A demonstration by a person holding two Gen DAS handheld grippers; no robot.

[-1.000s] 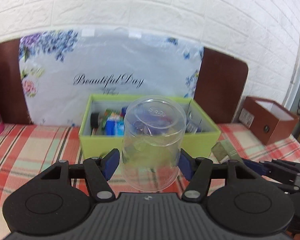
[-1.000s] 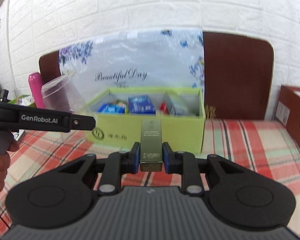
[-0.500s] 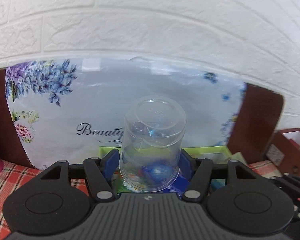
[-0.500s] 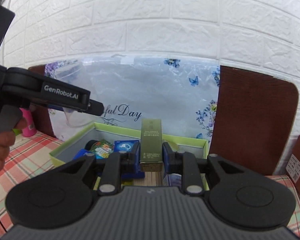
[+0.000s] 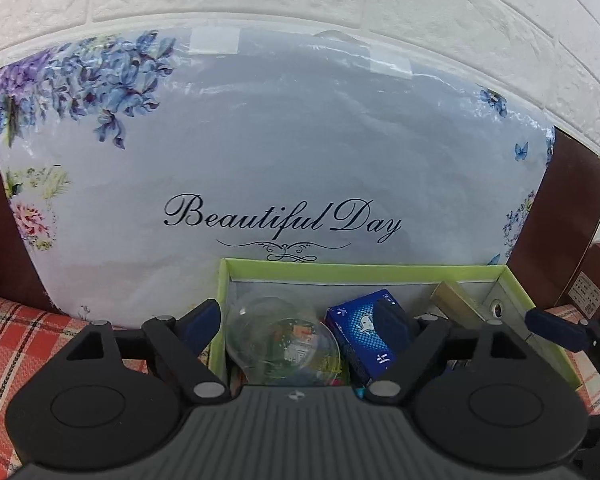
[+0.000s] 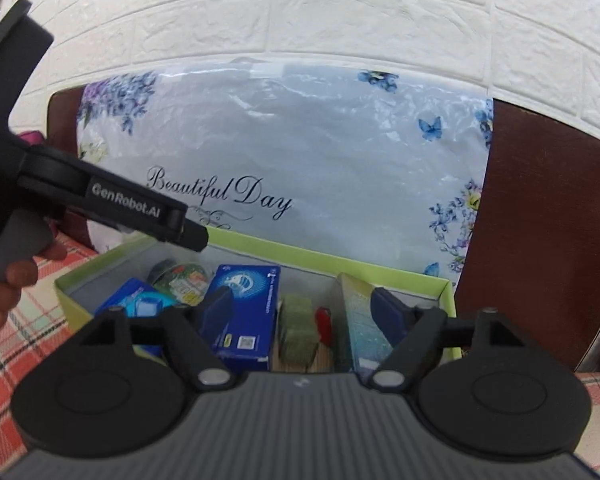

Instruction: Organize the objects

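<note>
Only the left wrist view shows the clear cup [image 5: 282, 340], lying in the green box [image 5: 352, 270] between the spread, just-opened jaws of the left hand-held gripper [image 5: 300, 318], untouched. The right wrist view alone shows the olive carton [image 6: 298, 330] in the box at 12 o'clock from the right hand-held gripper [image 6: 302, 310], just opened, released. The cup's lower edge is hidden

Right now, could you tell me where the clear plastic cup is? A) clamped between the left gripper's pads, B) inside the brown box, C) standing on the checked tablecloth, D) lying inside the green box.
D: the clear plastic cup lies in the green box, free of the left gripper's spread pads.
</note>
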